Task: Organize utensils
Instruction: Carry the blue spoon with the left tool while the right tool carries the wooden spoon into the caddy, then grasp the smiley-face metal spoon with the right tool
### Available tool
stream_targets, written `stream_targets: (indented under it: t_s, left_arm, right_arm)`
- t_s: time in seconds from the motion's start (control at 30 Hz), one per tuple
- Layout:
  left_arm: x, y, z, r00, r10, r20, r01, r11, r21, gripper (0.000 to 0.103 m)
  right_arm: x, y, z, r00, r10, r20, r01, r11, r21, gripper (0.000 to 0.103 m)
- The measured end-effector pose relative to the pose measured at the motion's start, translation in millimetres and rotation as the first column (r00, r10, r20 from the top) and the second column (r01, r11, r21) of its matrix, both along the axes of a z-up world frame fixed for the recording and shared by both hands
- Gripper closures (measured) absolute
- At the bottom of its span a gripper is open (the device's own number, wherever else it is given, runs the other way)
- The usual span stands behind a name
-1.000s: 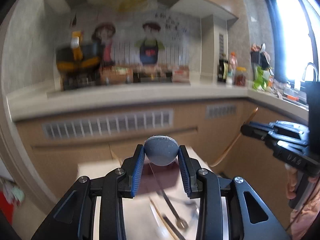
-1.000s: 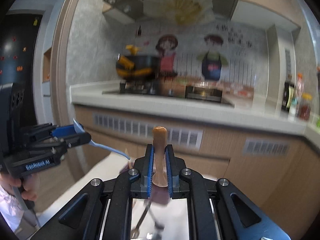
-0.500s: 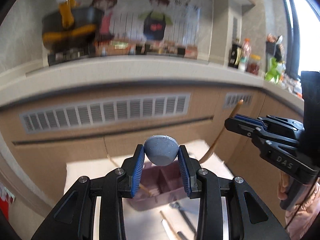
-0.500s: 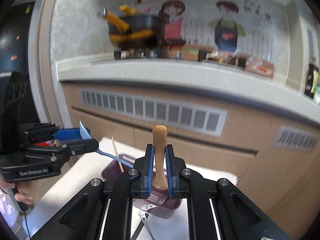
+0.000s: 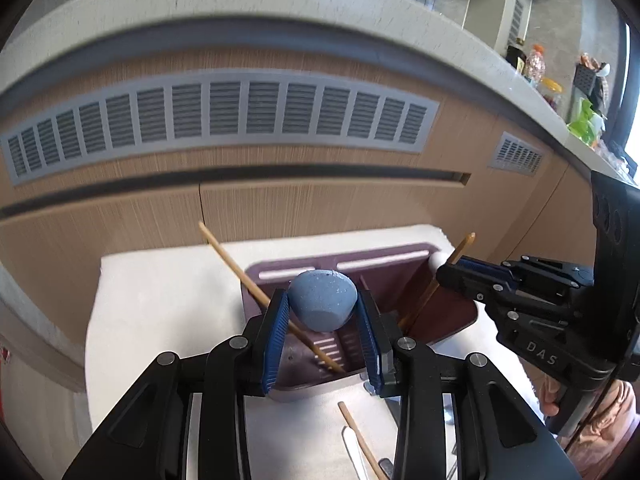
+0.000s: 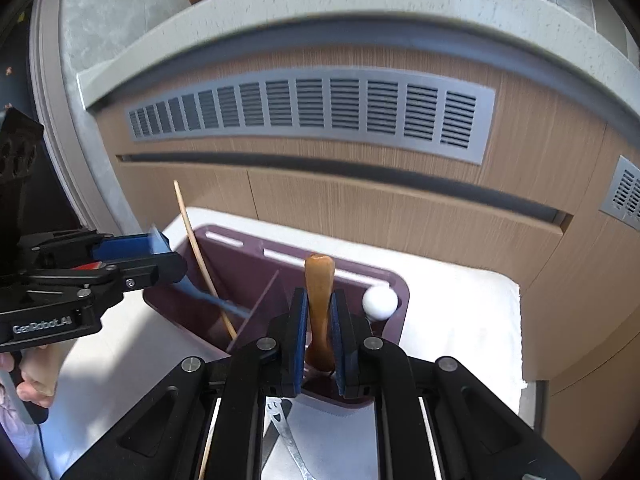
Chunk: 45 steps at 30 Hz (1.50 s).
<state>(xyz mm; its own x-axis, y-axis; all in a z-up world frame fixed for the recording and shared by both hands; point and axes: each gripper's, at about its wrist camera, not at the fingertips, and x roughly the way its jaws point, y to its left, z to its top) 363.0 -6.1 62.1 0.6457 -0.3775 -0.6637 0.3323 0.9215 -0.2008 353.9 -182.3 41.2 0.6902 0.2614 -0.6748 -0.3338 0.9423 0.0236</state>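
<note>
We have a utensil in each gripper, both tilted down over the holder [image 5: 448, 312], a maroon divided bin on a white cloth [image 5: 160, 300]. Our left gripper [image 5: 322, 316] is closed on a blue spoon [image 5: 323, 300], bowl end up at twelve o'clock between the pads; in the right view its handle slants down toward four o'clock into the holder's left compartment, so held by the bowl it should go in handle first. Our right gripper [image 6: 319, 328] pinches a wooden handle [image 6: 319, 280] narrowly, rounded tip at twelve o'clock; its lower end is hidden behind the pads, so we cannot tell what utensil it is. It hangs over the right compartment, we judge to keep the two apart. A chopstick [image 5: 248, 280] already leans in the left compartment, pointing to eleven o'clock, and a white ball-tipped piece [image 6: 380, 301] stands at the right rim. More utensils lie on the cloth at six o'clock, among them a fork [image 6: 286, 436], still to sort.
</note>
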Motion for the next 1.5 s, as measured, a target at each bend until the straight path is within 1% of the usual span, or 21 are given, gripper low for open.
stream_targets:
  t_s: [0.07,0.13,0.2,0.37,0.43,0.5,0.6,0.83,0.9,0.97,1.0,1.03,1.1,1.2,1.27,1.3,1.33,1.37,1.4,1.47,1.5]
  left_arm:
    - [-3,-1,-5,1.000,-0.008,-0.005,0.008,1.000,-0.005,0.067]
    - [-7,1,-4,1.000,-0.012,0.000,0.012,1.000,-0.026,0.065]
    - [-13,5,0,1.000,-0.001,0.016,0.002,0.999,-0.043,0.060]
    - [-39,17,17,0.996,0.046,0.079,-0.042,0.998,-0.053,0.053]
    - [-54,21,18,0.994,0.056,0.089,-0.053,0.998,-0.044,0.046]
    - [-70,23,16,0.994,0.061,0.096,-0.058,0.998,-0.035,0.044]
    - [-91,24,5,0.993,0.071,0.094,-0.071,0.997,-0.007,0.039]
    - [-127,25,-43,0.997,0.069,-0.025,-0.068,0.997,0.023,0.039]
    - [-135,27,-56,0.995,0.077,-0.056,-0.076,0.997,0.029,0.039]
    - [-142,28,-67,0.993,0.092,-0.076,-0.089,0.995,0.042,0.039]
    - [-144,28,-72,0.992,0.096,-0.087,-0.092,0.995,0.049,0.039]
    - [-146,28,-76,0.990,0.097,-0.098,-0.092,0.994,0.053,0.039]
    - [-149,29,-83,0.988,0.096,-0.119,-0.092,0.995,0.043,0.039]
    - [-154,32,-88,0.986,0.092,-0.138,-0.089,0.996,0.029,0.039]
    - [-156,34,-89,0.985,0.093,-0.143,-0.090,0.996,0.027,0.038]
    - [-156,36,-90,0.985,0.095,-0.145,-0.092,0.995,0.028,0.035]
    - [-156,37,-91,0.984,0.097,-0.150,-0.094,0.995,0.030,0.033]
    - [-156,39,-92,0.983,0.100,-0.155,-0.097,0.995,0.027,0.033]
    - [-154,41,-94,0.982,0.101,-0.160,-0.099,0.995,0.023,0.033]
    - [-152,43,-97,0.979,0.103,-0.176,-0.102,0.995,0.015,0.033]
    - [-151,43,-98,0.978,0.101,-0.184,-0.100,0.995,0.013,0.033]
  right_arm:
    - [-1,1,-3,1.000,-0.002,0.002,0.002,1.000,-0.012,0.087]
    - [-6,2,-1,1.000,-0.008,0.021,0.008,1.000,-0.020,0.065]
    - [-15,1,4,0.998,-0.020,0.060,0.022,0.999,-0.027,0.050]
    - [-47,-3,20,0.989,-0.048,0.138,0.058,0.996,-0.071,0.038]
    - [-62,-6,23,0.986,-0.053,0.160,0.069,0.993,-0.095,0.019]
    - [-77,-7,25,0.980,-0.056,0.190,0.082,0.988,-0.133,0.009]
    - [-99,-6,19,0.974,-0.044,0.222,0.089,0.976,-0.198,0.007]
    - [-133,-3,-22,0.994,0.028,0.101,-0.006,0.978,-0.210,0.006]
    - [-139,5,-37,0.995,0.054,0.078,-0.033,0.968,-0.250,0.006]
    - [-136,10,-47,0.996,0.066,0.061,-0.049,0.968,-0.244,0.006]
    - [-131,13,-50,0.996,0.076,0.041,-0.064,0.971,-0.229,0.009]
    - [-126,15,-53,0.996,0.087,0.022,-0.080,0.973,-0.215,0.017]
    - [-112,19,-60,0.993,0.114,-0.021,-0.115,0.974,-0.193,0.028]
    - [-83,19,-74,0.987,0.124,-0.100,-0.138,0.979,-0.151,0.030]
    - [-71,16,-86,0.984,0.110,-0.142,-0.132,0.978,-0.159,0.046]
    - [-63,14,-93,0.981,0.094,-0.171,-0.123,0.978,-0.169,0.059]
    - [-58,11,-99,0.977,0.082,-0.195,-0.116,0.978,-0.173,0.067]
    - [-57,6,-101,0.978,0.074,-0.195,-0.104,0.983,-0.151,0.068]
    - [-57,3,-102,0.977,0.064,-0.201,-0.094,0.985,-0.143,0.073]
    - [-62,-3,-104,0.975,0.055,-0.217,-0.088,0.986,-0.142,0.083]
    - [-67,-7,-103,0.973,0.050,-0.225,-0.083,0.987,-0.139,0.092]
